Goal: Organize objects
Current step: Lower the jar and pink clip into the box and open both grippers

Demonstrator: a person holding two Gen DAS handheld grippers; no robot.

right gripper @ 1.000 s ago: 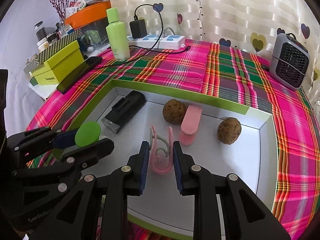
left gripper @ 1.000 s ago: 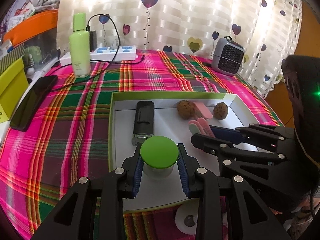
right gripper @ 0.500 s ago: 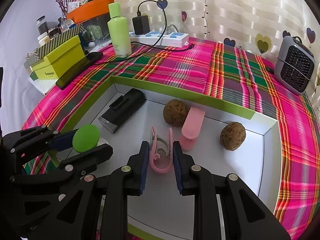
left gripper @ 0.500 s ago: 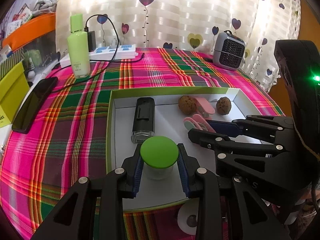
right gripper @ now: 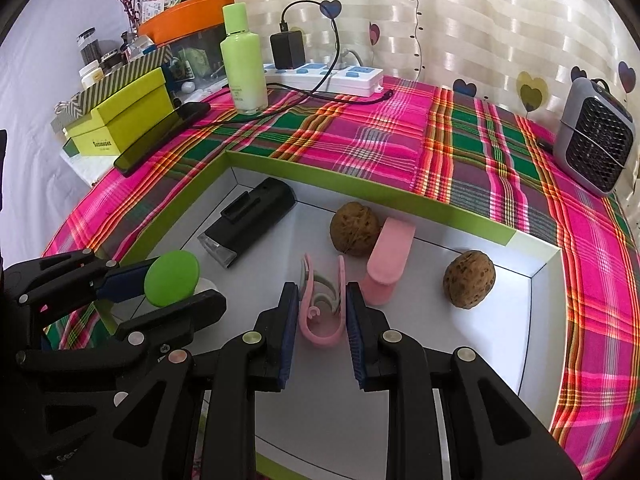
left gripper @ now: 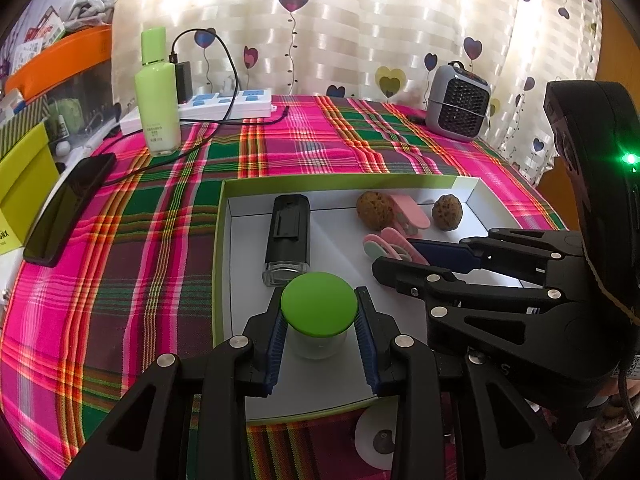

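Left wrist view shows the left gripper point(left gripper: 320, 320) with its fingers point(left gripper: 276, 340) clenched on the green-lidded jar point(left gripper: 319, 305), low over the near end of the white box point(left gripper: 224, 264), just in front of the black device point(left gripper: 289, 236). Right wrist view shows the right gripper point(right gripper: 322, 316) grasping the pink hair clip point(right gripper: 322, 300) by its sides, nearer than the two walnuts point(right gripper: 355, 229) and the pink case point(right gripper: 386, 266) in that box. Each piece likely should be lowered fully onto the box floor before release, the jar kept upright and clear of the device.
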